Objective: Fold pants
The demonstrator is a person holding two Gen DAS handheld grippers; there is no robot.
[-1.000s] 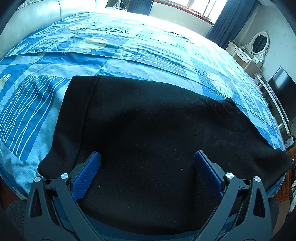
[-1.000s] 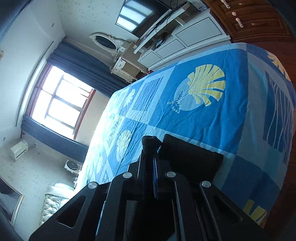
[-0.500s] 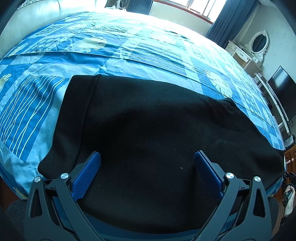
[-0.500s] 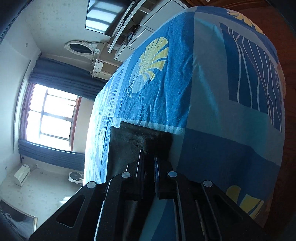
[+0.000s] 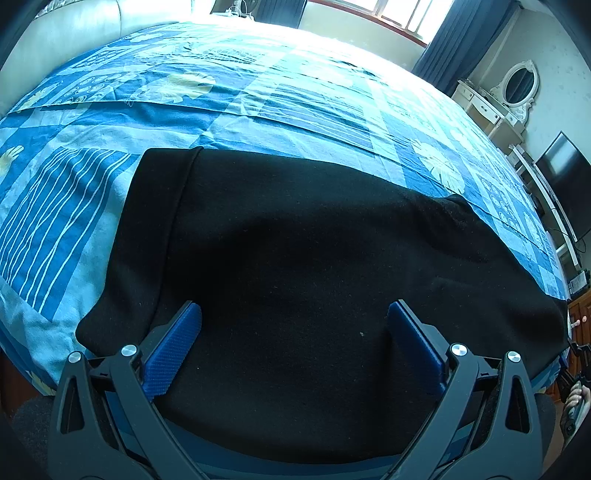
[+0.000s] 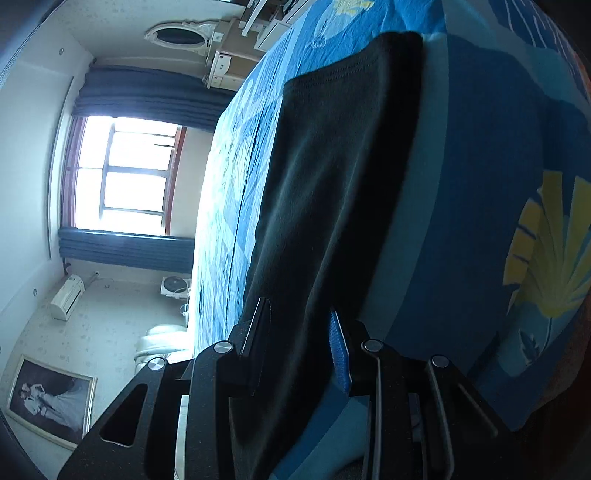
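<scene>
The black, matte, soft-knit pants (image 5: 303, 258) lie flat along the near edge of the bed, folded into a long band with a stitched hem at one end (image 6: 354, 70) and a rounded fold on the other. Under them spreads a thin cotton bedsheet (image 5: 258, 96) in blue patchwork squares, printed with white stripes and pale yellow shell and leaf shapes, lightly creased. The left gripper (image 5: 293, 325) hovers over the cloth with its ribbed blue fingers (image 5: 173, 347) spread wide, nothing between them. The right gripper (image 6: 299, 332) has its fingers a little apart, having just been opening; the pants' cloth runs between them, and no pad visibly presses on it. Around the bed: a bright window (image 6: 125, 177) with dark blue curtains (image 5: 458, 40), a cream dressing table with an oval mirror (image 5: 517, 85), a dark flat screen (image 5: 565, 173), a padded pale headboard (image 5: 74, 33), a wall air conditioner (image 6: 66, 297) and a framed picture (image 6: 51, 400).
</scene>
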